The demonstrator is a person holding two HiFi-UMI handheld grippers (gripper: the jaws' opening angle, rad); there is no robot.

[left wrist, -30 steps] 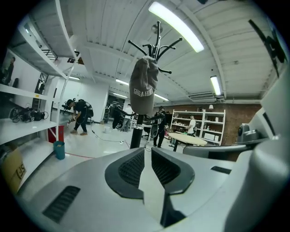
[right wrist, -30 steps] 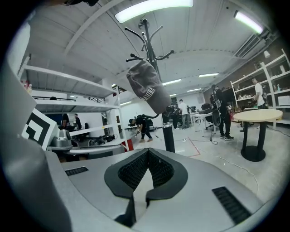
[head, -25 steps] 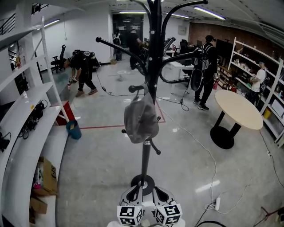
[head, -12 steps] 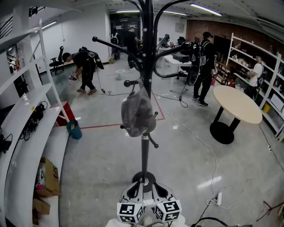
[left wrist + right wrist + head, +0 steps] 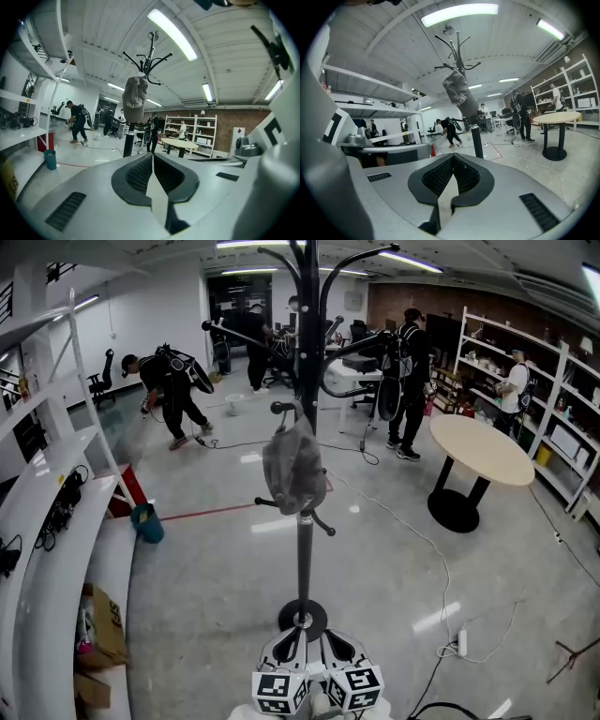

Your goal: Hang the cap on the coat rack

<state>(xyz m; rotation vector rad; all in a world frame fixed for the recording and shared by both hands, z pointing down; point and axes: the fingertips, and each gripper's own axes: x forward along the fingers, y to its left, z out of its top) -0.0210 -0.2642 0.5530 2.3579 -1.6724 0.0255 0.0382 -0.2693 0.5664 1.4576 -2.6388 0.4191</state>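
The coat rack (image 5: 304,559) stands straight ahead on open floor, its thin pole clear on both sides low down. At mid height the cap (image 5: 293,470) hangs across the pole, short pegs jut out just below it, and the upper hooks (image 5: 361,257) spread wide with open air between them. White shelving (image 5: 66,521) walls off the left side, while on the right the round table (image 5: 478,448) stands well apart, and a power strip (image 5: 460,643) with trailing cables lies between.

The left tool (image 5: 152,155) and right tool (image 5: 453,157) have drawn back together. The coat rack (image 5: 304,549) and its cap (image 5: 293,468) now stand slightly farther ahead of them.
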